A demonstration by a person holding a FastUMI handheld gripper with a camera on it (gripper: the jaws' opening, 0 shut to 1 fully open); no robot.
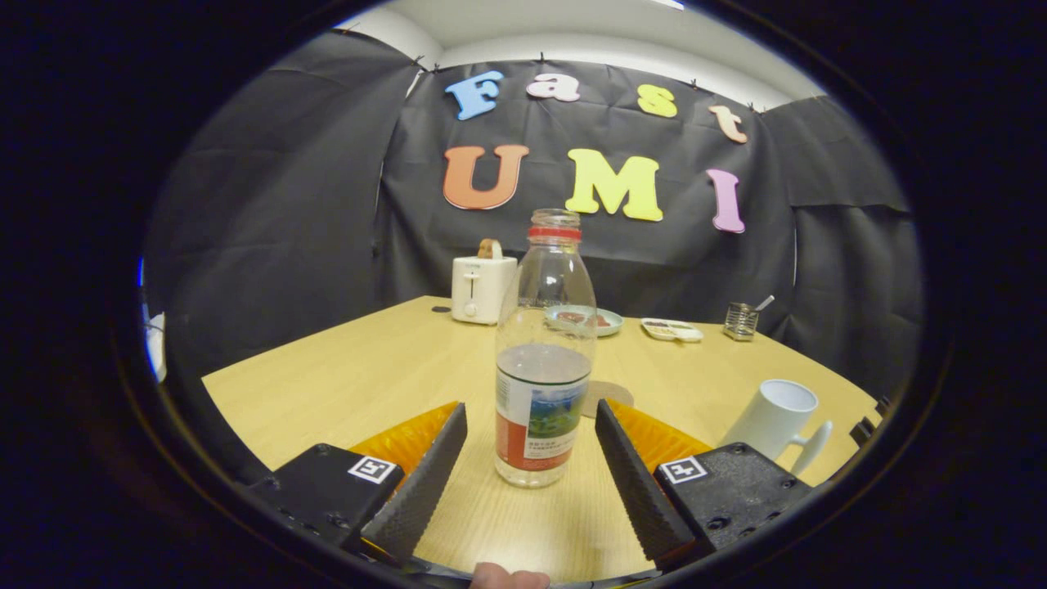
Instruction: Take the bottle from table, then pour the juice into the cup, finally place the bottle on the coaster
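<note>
Gripper (532,417) fingers wide, flanking upright water bottle (544,360) without contact. Not grasped; pour into white mug (773,417), coaster (605,395) placement pending.

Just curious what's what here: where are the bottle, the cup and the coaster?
bottle (541,409): gripper view, on its label.
cup (773,419): gripper view, on its side wall.
coaster (609,395): gripper view, on its top face.

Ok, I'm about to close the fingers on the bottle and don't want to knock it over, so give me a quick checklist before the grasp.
1. Gripper open: ok.
2. Bottle between the fingers, with a gap on each side: ok.
3. Bottle upright on the table: ok.
4. Cap off for pouring: ok, the neck looks open.
5. Cup upright and apart from the bottle: ok.
6. Coaster free: cannot tell, the bottle partly hides it.
</note>
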